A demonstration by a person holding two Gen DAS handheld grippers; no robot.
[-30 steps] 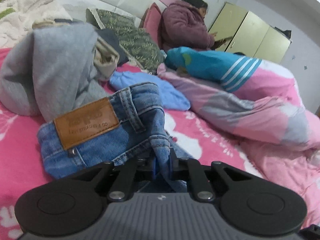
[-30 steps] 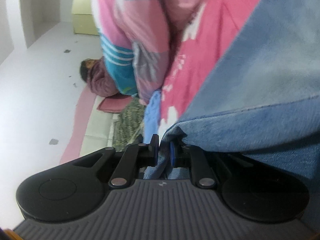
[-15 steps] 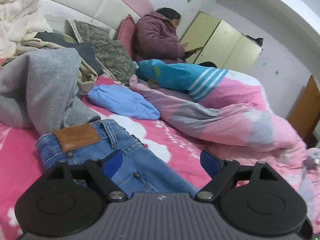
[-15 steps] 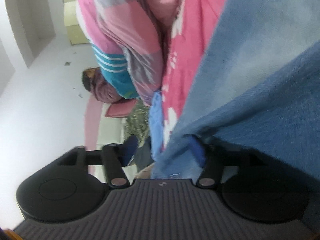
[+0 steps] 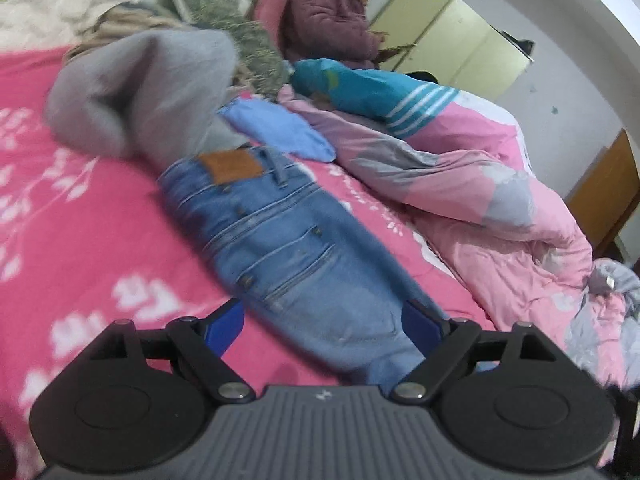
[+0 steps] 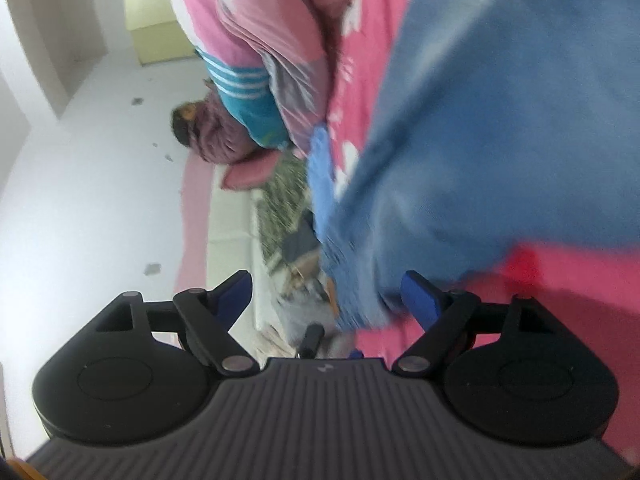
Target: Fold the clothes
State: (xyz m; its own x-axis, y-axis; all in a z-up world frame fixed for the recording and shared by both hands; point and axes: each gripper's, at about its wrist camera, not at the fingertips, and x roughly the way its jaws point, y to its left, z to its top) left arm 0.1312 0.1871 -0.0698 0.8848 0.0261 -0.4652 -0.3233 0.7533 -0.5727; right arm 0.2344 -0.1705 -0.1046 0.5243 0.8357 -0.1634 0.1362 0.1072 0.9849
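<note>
Denim jeans (image 5: 288, 240) — flat, lengthwise

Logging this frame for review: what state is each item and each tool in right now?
left tool: open, holding nothing
right tool: open, holding nothing
jeans: laid out lengthwise on the bedsheet, leather patch up
grey sweatshirt: crumpled, unfolded
light blue garment: unfolded, beside the duvet
pink duvet: bunched up
</note>
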